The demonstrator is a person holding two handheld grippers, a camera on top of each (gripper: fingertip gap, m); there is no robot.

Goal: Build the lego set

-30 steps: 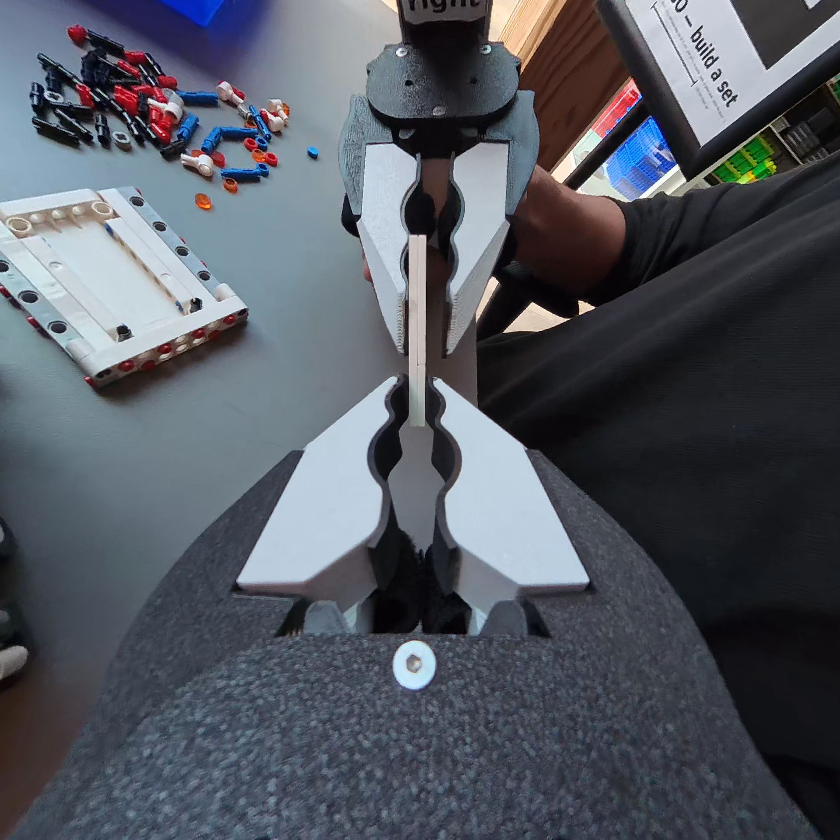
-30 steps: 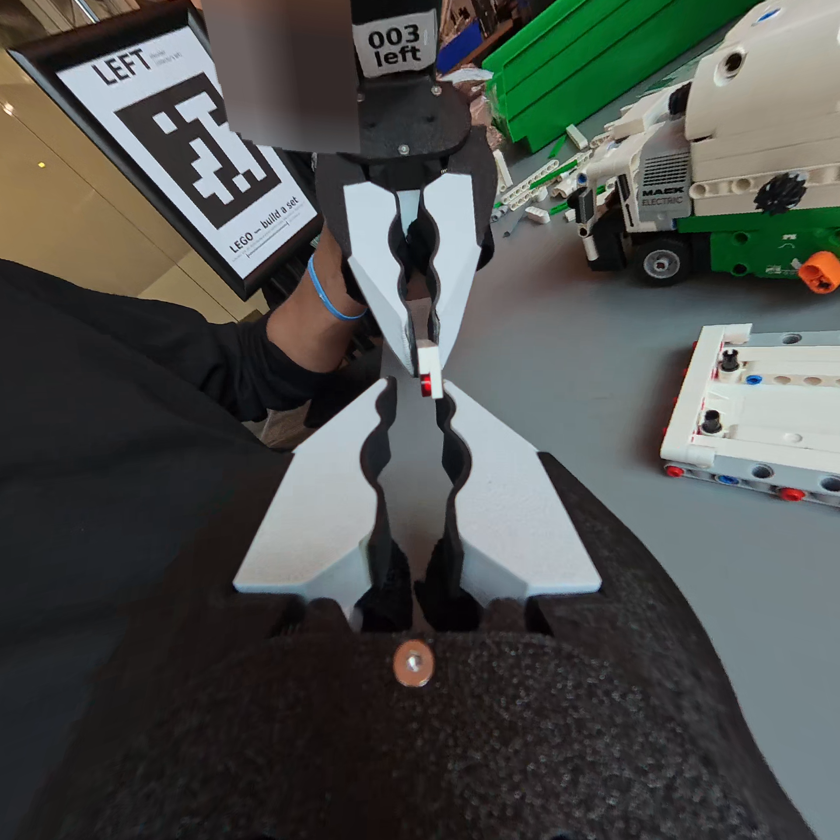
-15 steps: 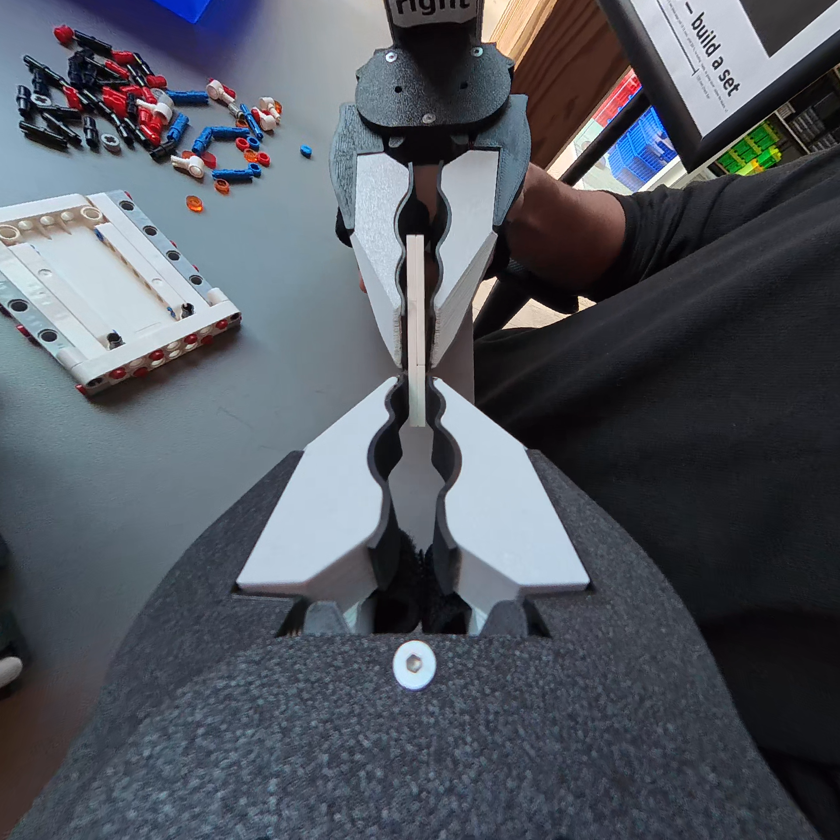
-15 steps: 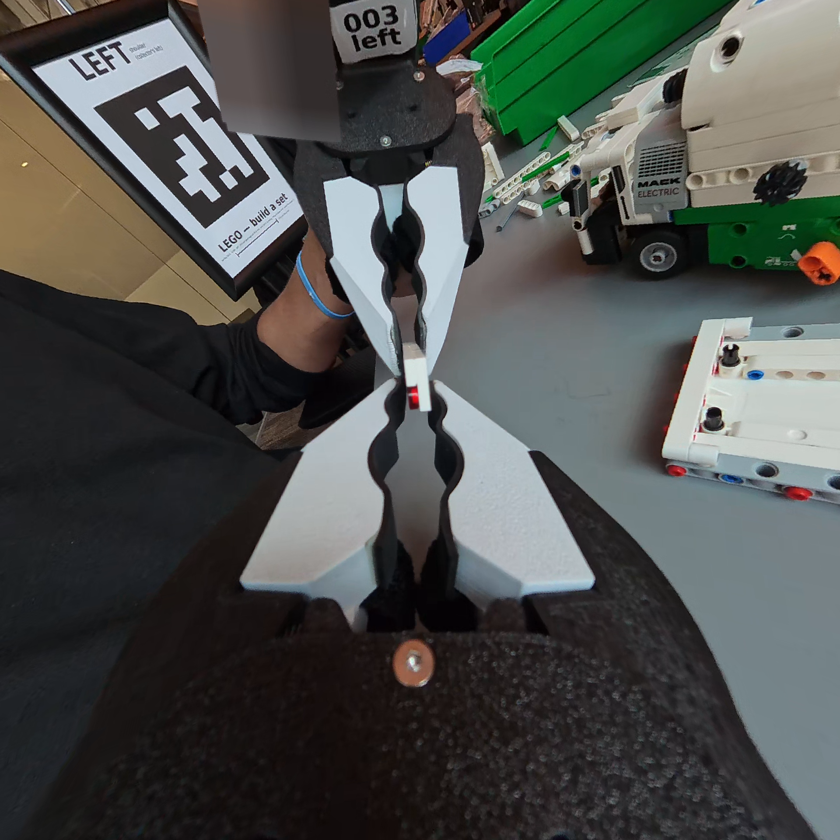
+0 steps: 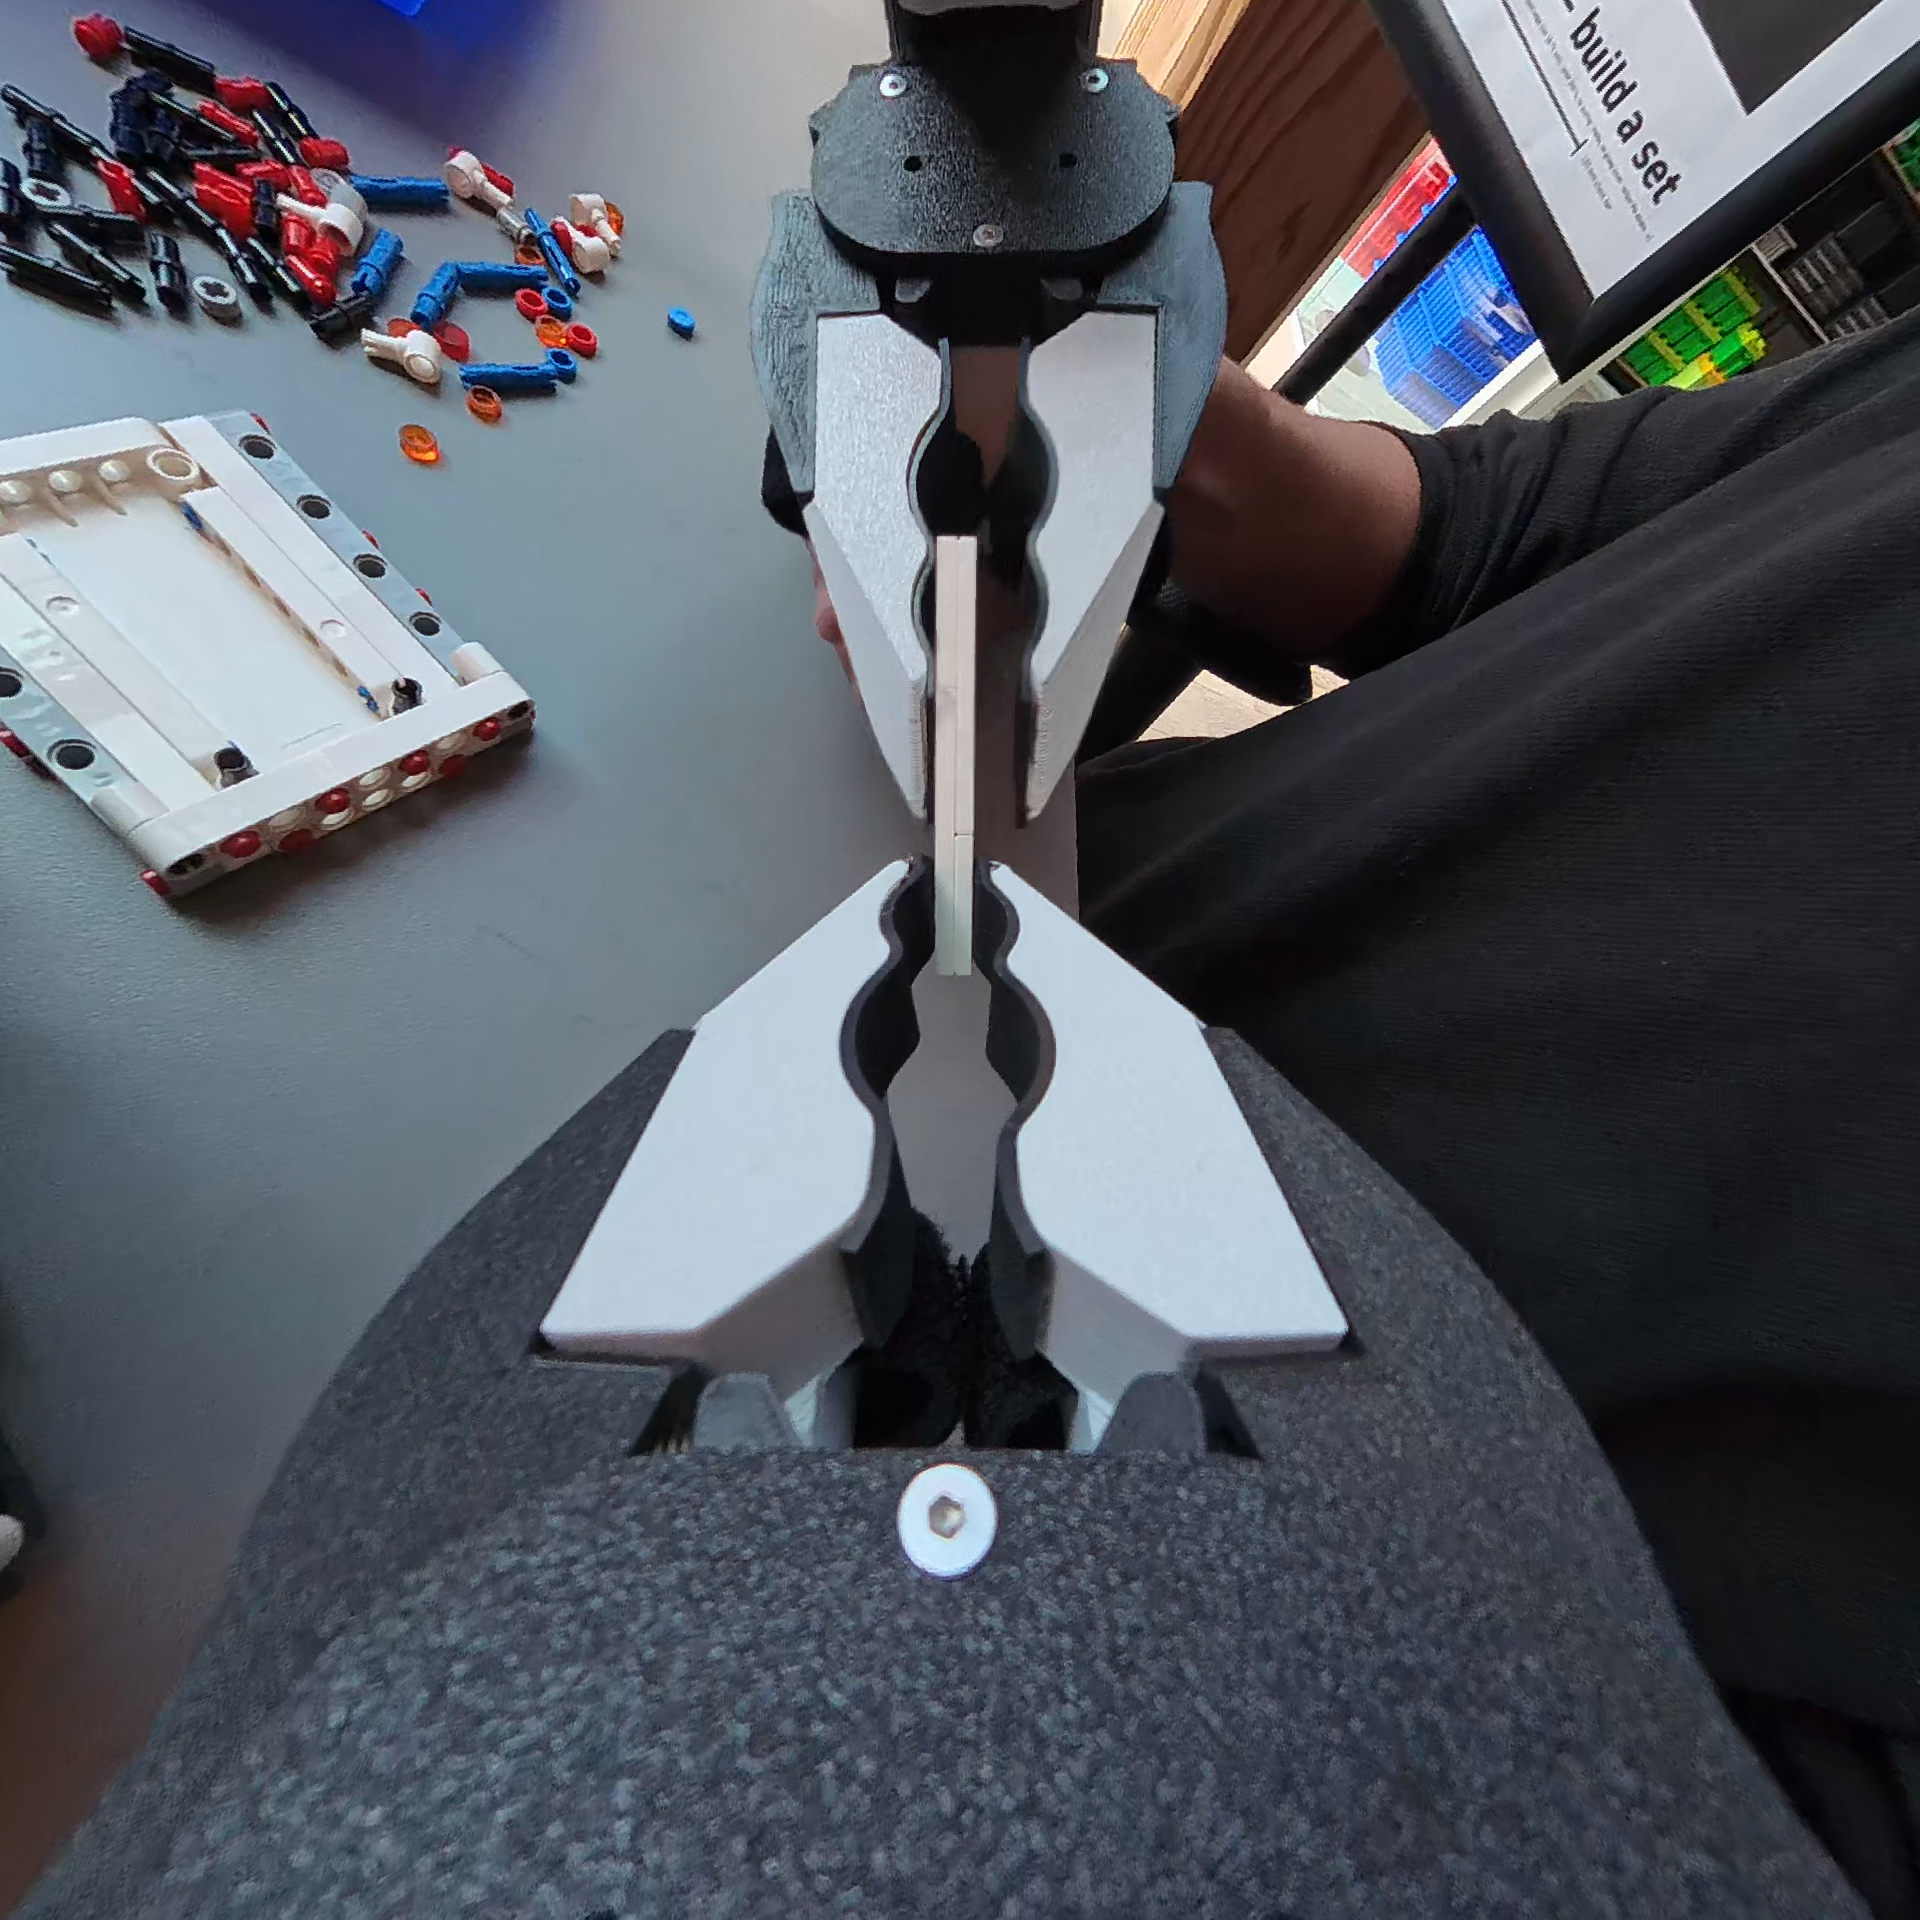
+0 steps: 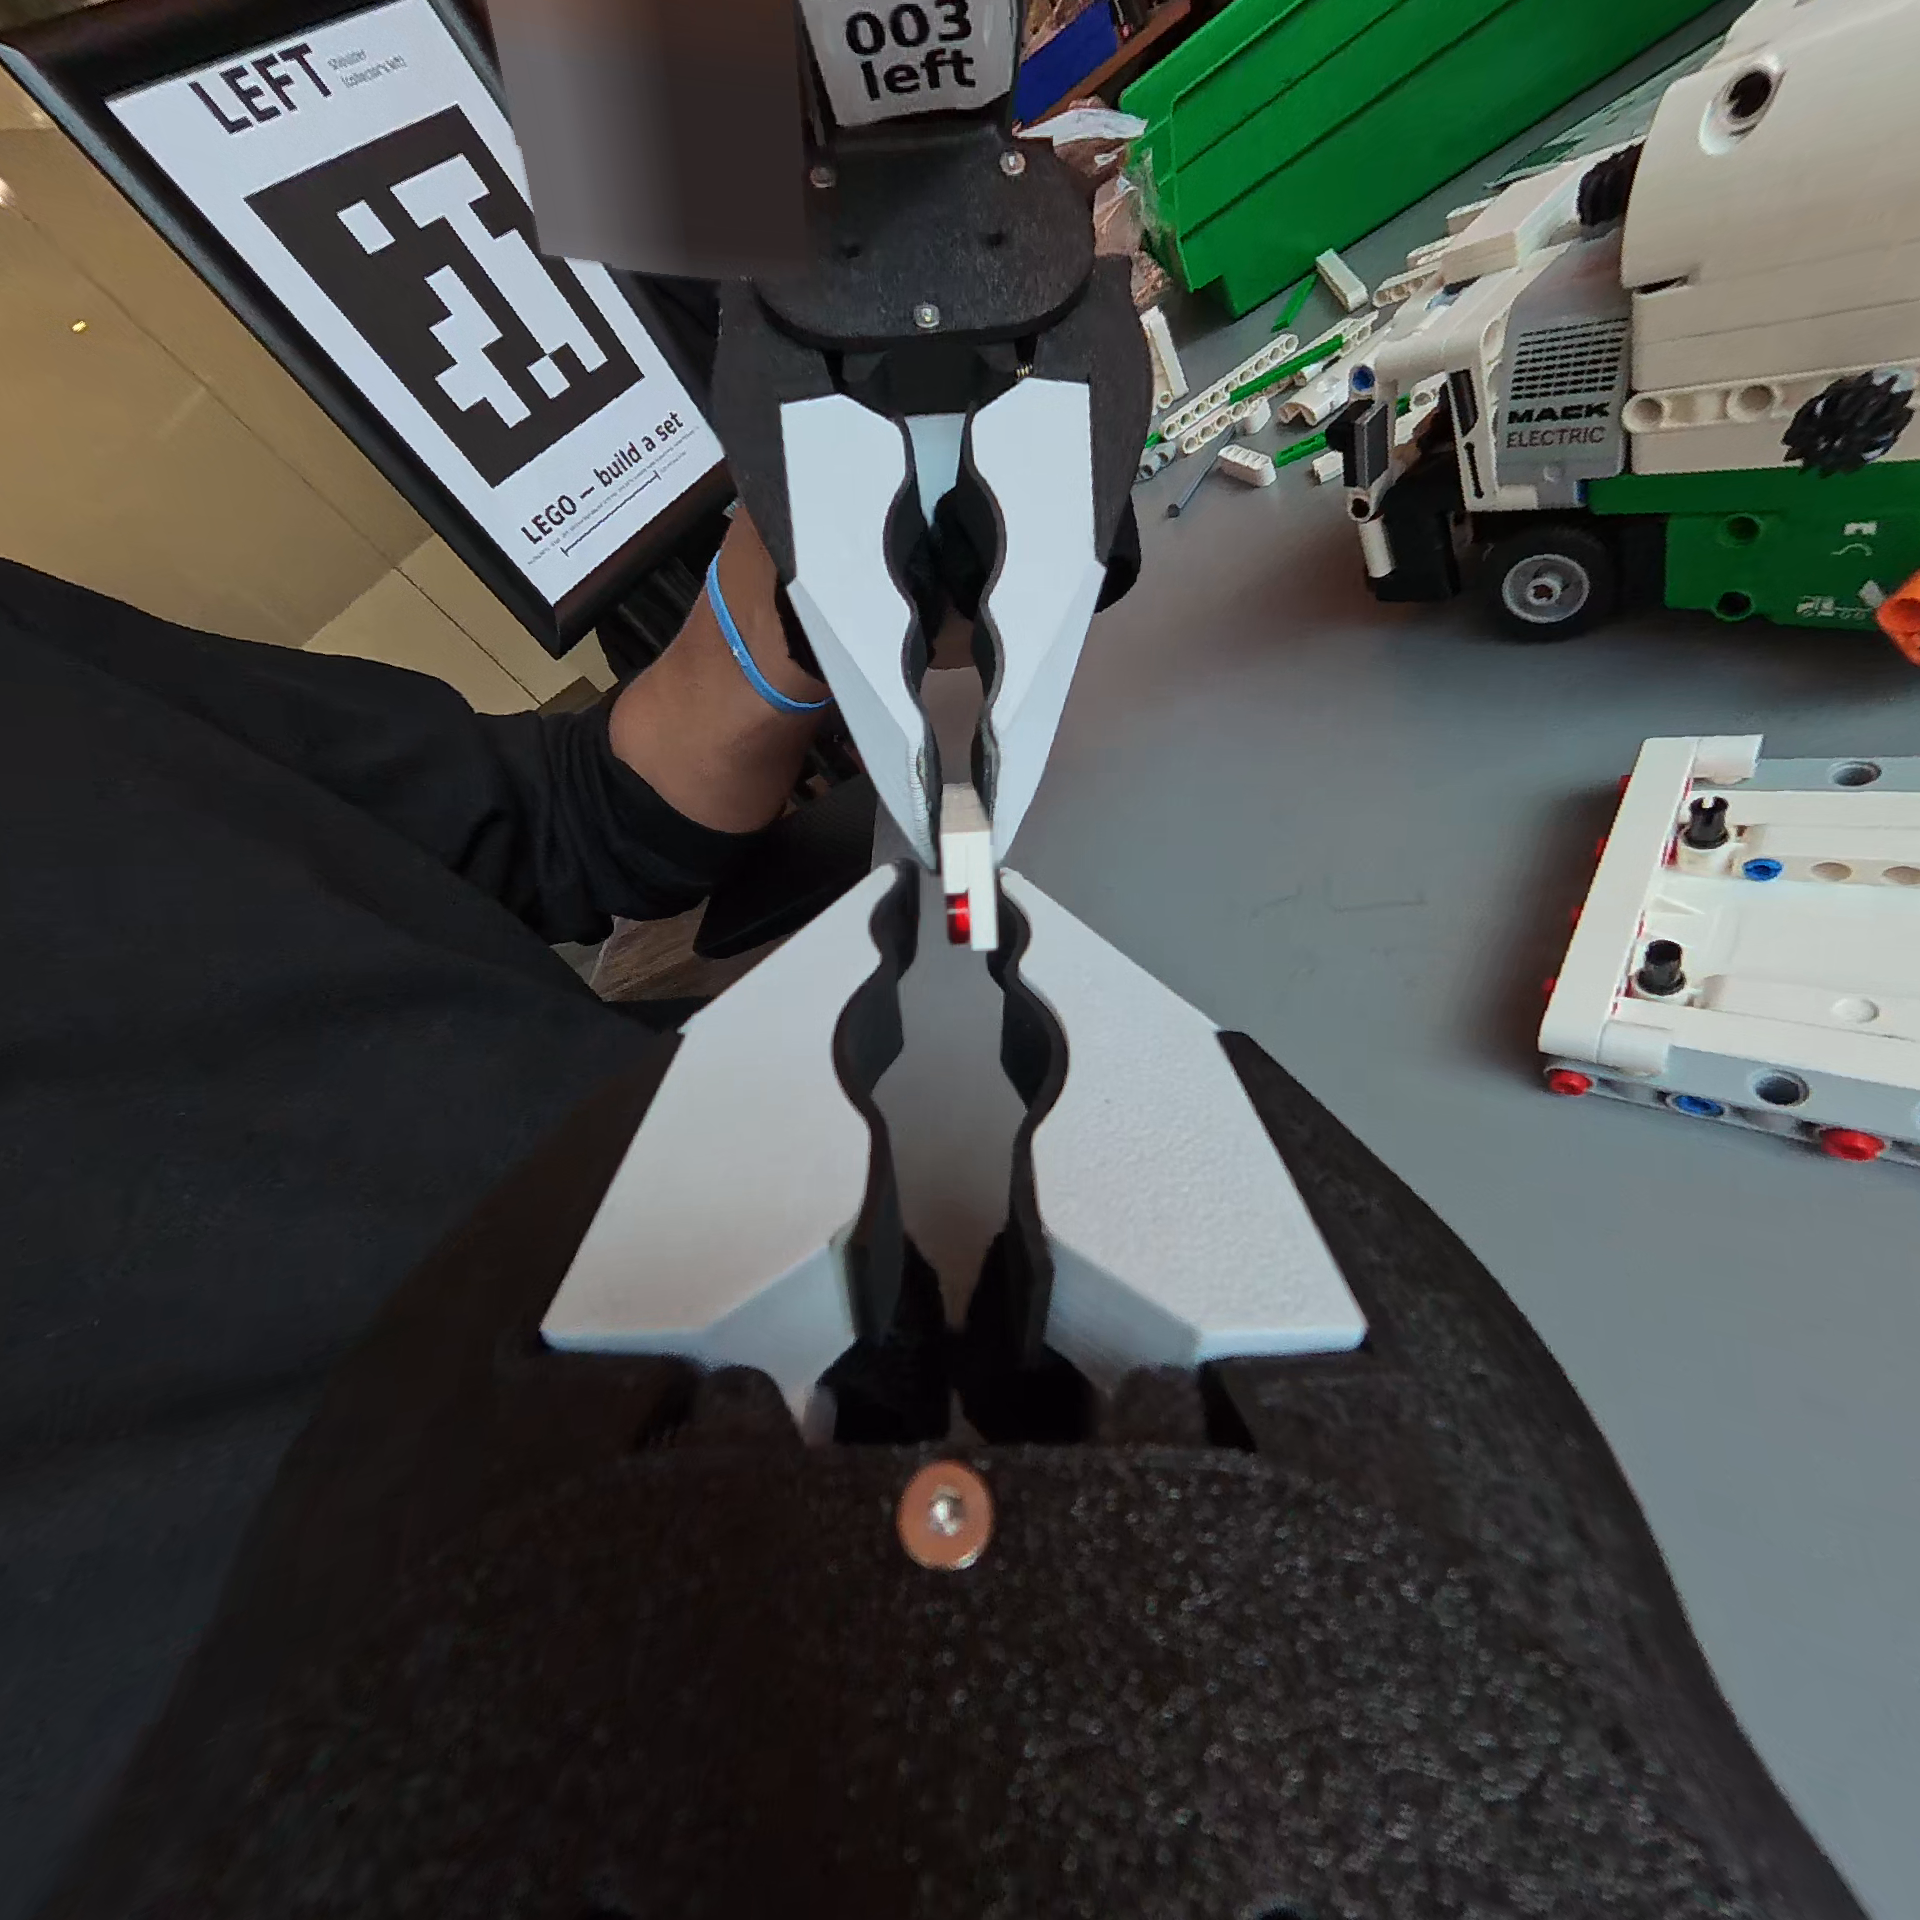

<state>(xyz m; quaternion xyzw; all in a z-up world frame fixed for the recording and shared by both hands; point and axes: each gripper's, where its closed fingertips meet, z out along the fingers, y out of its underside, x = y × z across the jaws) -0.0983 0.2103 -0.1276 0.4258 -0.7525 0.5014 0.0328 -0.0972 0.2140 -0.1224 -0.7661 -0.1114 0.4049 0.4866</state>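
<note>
While left gripper (image 5: 954, 883) clamps white plate (image 5: 954, 748), right gripper's (image 6: 951, 894) fingers gape

My 2 wrist cams face each other close, tip to tip above grey table (image 5: 436, 1039); both share white panel assembly (image 5: 239, 644) (image 6: 1745, 935).
</note>
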